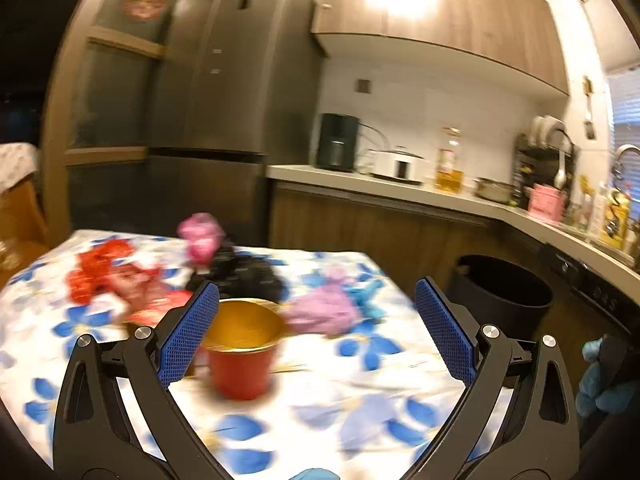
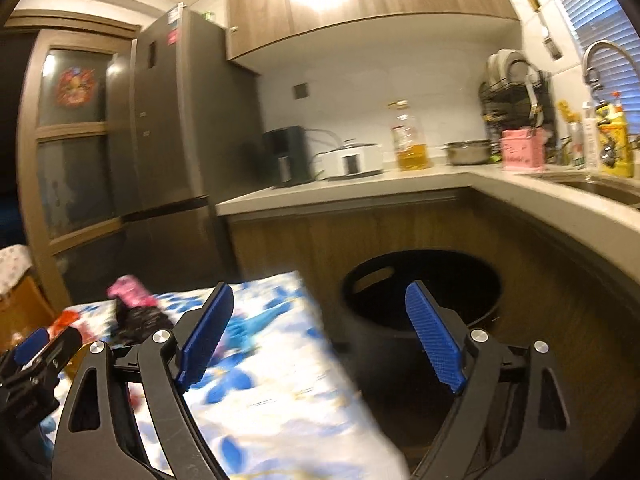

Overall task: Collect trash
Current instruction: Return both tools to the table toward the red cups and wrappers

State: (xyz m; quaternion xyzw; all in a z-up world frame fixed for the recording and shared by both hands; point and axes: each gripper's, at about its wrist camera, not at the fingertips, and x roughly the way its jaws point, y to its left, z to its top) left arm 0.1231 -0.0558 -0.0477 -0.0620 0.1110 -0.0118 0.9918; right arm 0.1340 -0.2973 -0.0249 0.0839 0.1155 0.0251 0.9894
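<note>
While both hover wide | left hand-held gripper (image 1: 316, 328): nothing gripped | right hand-held gripper (image 2: 320, 332): nothing gripped

left claw (image 1: 316, 332) and right claw (image 2: 320, 332) wide apart, empty

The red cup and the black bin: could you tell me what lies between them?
In the left wrist view, a purple wad and floral tablecloth lie between the red cup and the black bin.
</note>
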